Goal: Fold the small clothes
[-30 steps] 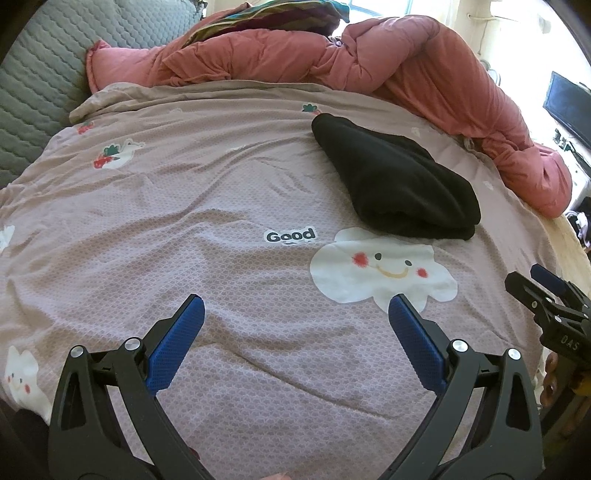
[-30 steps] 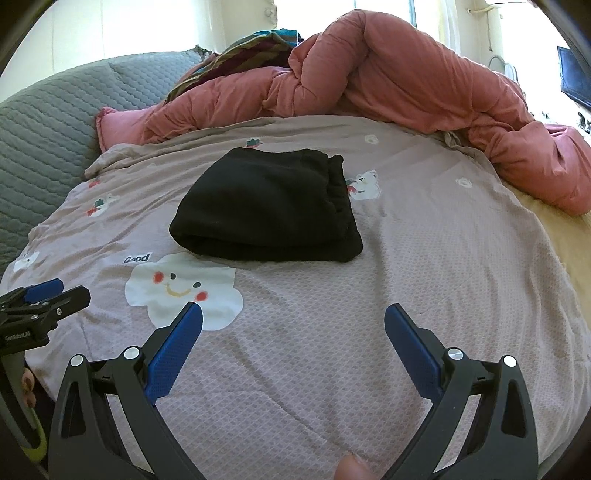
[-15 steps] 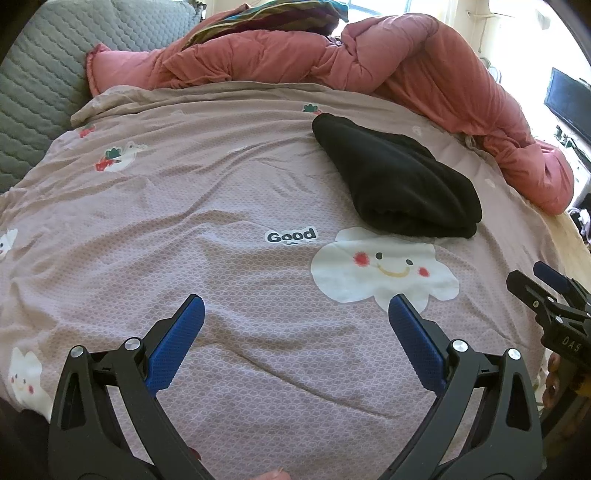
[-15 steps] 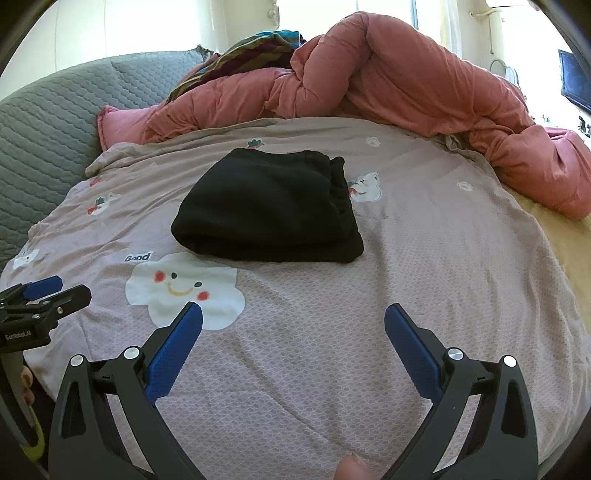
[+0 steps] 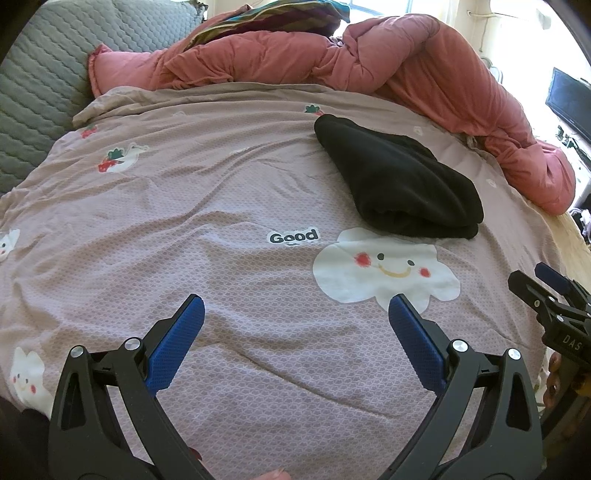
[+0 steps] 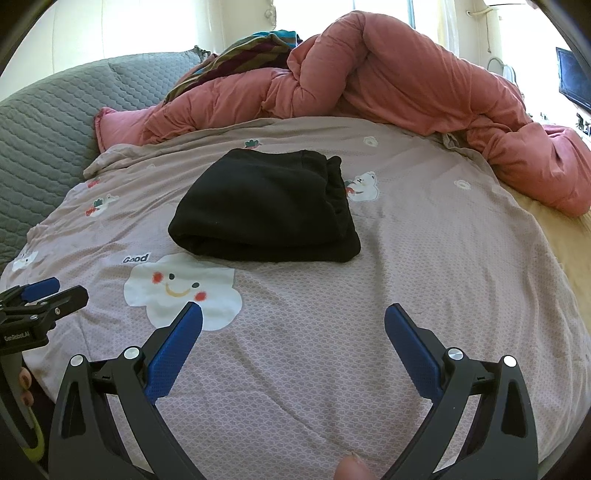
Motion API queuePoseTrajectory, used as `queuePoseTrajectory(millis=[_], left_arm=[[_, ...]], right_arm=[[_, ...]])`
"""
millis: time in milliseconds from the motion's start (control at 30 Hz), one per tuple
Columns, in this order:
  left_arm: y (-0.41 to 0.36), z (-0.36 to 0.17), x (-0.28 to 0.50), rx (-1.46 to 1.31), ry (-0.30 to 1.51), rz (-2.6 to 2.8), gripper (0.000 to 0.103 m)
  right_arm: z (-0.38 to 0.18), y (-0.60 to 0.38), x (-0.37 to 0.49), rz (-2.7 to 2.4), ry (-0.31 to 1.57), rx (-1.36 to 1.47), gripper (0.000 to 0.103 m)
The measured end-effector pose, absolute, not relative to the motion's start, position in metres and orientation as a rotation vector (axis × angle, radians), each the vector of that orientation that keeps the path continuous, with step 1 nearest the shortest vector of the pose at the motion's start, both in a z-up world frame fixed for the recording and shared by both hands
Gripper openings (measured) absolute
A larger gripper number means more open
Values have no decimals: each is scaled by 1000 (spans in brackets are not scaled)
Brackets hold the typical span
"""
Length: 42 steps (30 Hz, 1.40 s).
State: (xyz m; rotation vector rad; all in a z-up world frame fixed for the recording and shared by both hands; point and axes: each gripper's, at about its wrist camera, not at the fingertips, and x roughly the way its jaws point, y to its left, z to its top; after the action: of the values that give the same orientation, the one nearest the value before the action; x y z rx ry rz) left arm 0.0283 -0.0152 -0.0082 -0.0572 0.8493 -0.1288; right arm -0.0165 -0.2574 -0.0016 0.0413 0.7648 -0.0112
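Observation:
A black garment (image 5: 402, 184) lies folded in a thick bundle on the mauve bedsheet (image 5: 221, 206), just beyond a white smiling-cloud print (image 5: 384, 273). It also shows in the right wrist view (image 6: 266, 206), at the centre of the bed. My left gripper (image 5: 295, 306) is open and empty, above the sheet and short of the garment. My right gripper (image 6: 293, 314) is open and empty, well in front of the garment. The right gripper shows at the right edge of the left wrist view (image 5: 546, 291). The left gripper shows at the left edge of the right wrist view (image 6: 40, 295).
A rumpled pink duvet (image 5: 332, 62) is heaped along the far and right side of the bed (image 6: 424, 85). A striped cloth (image 5: 266, 18) lies on it. A grey quilted headboard (image 6: 44, 122) stands at the left. A dark screen (image 5: 569, 99) is at the far right.
Both views have drifted slightly; the garment and sheet lie as before. Both grippers stay open.

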Motion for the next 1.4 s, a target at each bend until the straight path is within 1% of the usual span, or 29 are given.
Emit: queuePoseTrajectory(millis=[1400], left_arm=[[-11, -10, 27, -58, 861, -127, 93]], right_arm=[[-6, -255, -12, -33, 788, 33, 98]])
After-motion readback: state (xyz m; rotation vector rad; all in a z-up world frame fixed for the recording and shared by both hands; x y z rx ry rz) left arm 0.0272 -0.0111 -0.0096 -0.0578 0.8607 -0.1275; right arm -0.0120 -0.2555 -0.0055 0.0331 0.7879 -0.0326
